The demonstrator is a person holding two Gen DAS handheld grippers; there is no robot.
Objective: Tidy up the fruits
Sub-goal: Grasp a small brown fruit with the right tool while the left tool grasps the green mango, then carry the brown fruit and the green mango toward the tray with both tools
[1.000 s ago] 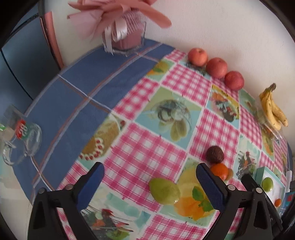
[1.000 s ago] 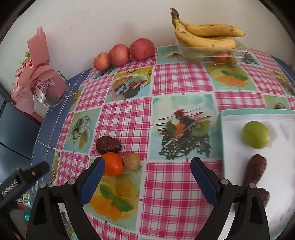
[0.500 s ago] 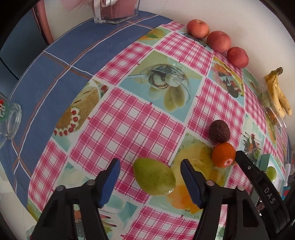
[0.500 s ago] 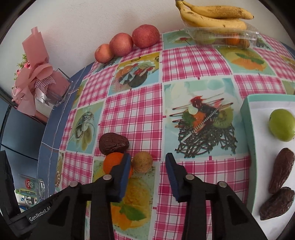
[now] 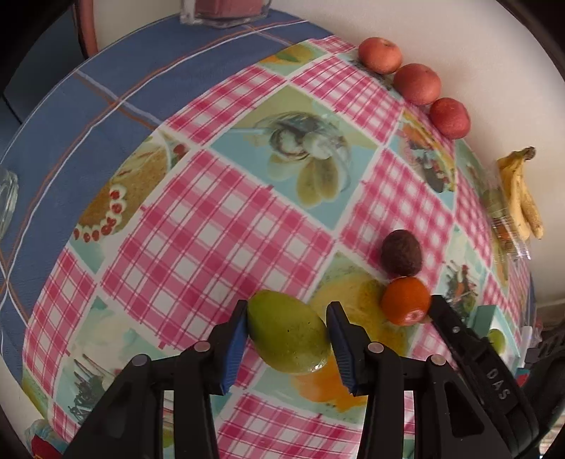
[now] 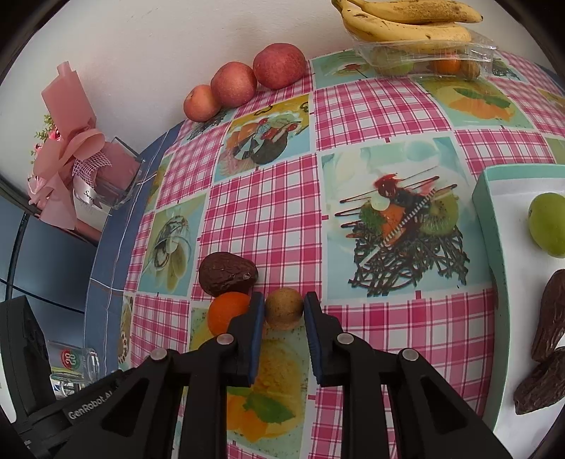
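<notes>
Green mango [image 5: 287,335] gripped by left fingers [image 5: 236,342], brown fruit [image 6: 284,308] by right fingers [image 6: 312,328], tablecloth [image 6: 268,219] beyond open.

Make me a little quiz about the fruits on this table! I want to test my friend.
1. True or false: the left gripper has its fingers on either side of the green mango.
2. Which fruit sits between the right gripper fingers? A) the orange tangerine B) the small round brown fruit C) a banana
3. Fill in: the three red apples sit in a row against the ____.

Key: 1 true; 2 B; 3 wall.
</notes>
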